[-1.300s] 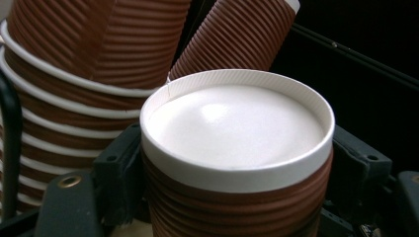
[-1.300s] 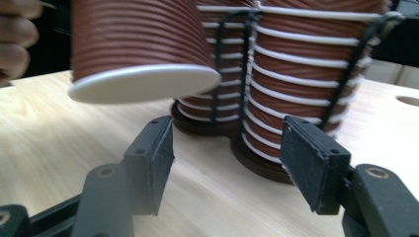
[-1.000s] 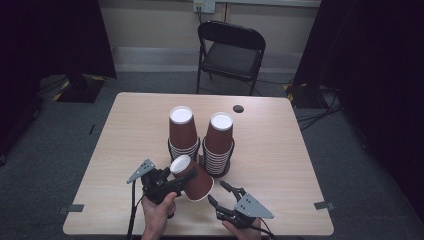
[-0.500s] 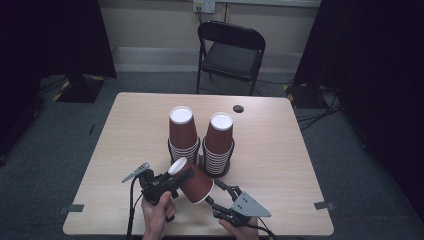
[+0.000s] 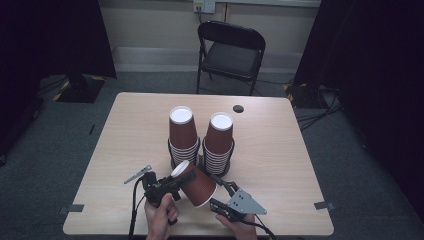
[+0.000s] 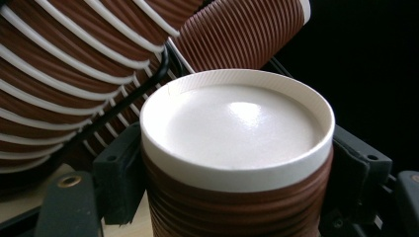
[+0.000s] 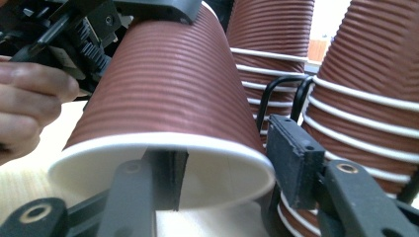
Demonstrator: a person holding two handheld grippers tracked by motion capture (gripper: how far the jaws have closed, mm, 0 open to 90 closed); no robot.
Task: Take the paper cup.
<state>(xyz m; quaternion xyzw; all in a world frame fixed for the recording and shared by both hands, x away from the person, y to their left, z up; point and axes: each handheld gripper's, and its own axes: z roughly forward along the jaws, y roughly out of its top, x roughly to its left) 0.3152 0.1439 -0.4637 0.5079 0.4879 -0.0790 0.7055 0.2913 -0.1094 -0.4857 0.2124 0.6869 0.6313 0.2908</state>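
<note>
Pale wooden table set on grey carpet, black folding chair placed beyond it, cream wall flanked by dark curtains, wall socket seen above.

This looks like a lab or recording studio rather than anyone's home: black curtains hang on both sides, grey carpet covers the floor, tape marks sit by the plain wooden table, cables trail along the wall, and a lone folding chair stands behind.
</note>
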